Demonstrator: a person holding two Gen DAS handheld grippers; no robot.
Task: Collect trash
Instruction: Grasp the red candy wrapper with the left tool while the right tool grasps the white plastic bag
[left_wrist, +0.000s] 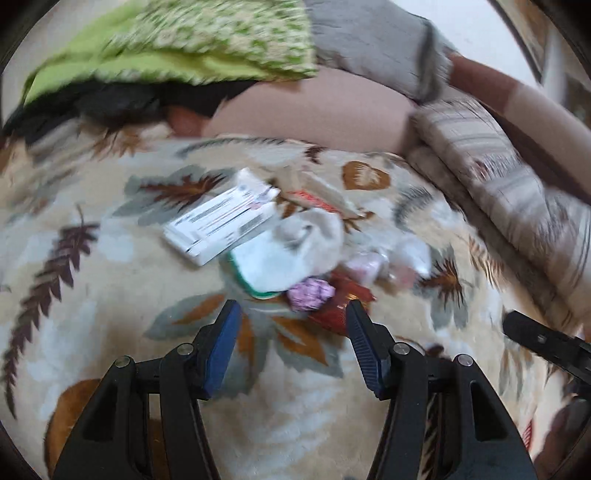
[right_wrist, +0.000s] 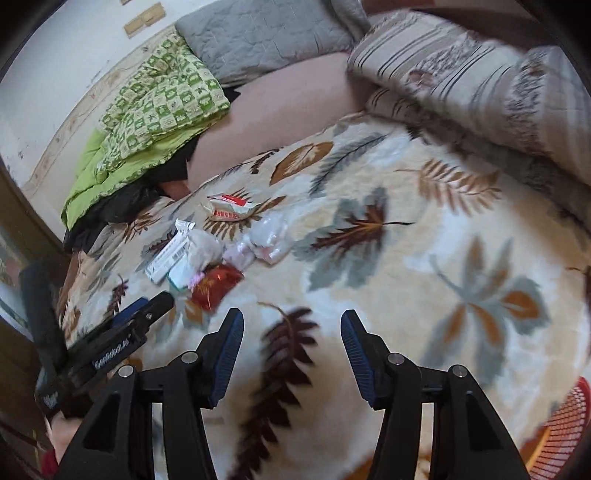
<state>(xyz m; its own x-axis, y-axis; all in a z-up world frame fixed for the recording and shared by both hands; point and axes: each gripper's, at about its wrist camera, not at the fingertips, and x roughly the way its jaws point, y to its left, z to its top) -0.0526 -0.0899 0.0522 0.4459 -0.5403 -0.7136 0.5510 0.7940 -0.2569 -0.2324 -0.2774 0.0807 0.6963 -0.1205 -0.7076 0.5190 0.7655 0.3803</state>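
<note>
A pile of trash lies on a leaf-patterned blanket (left_wrist: 110, 280). In the left wrist view it holds a white printed box (left_wrist: 221, 221), a crumpled white tissue (left_wrist: 295, 251), a purple wrapper (left_wrist: 310, 293), a red foil packet (left_wrist: 338, 310) and clear plastic wrappers (left_wrist: 399, 258). My left gripper (left_wrist: 291, 314) is open and empty, just short of the purple wrapper and red packet. My right gripper (right_wrist: 291, 325) is open and empty over bare blanket, right of the pile; the red packet (right_wrist: 216, 284), white box (right_wrist: 166, 256) and a biscuit wrapper (right_wrist: 227, 208) show to its upper left.
A green patterned quilt (right_wrist: 155, 107), a grey pillow (right_wrist: 258, 33) and striped bedding (right_wrist: 461, 74) ring the far side of the bed. A red mesh basket (right_wrist: 565, 421) sits at the lower right. The left gripper's body (right_wrist: 122, 339) shows at the left edge.
</note>
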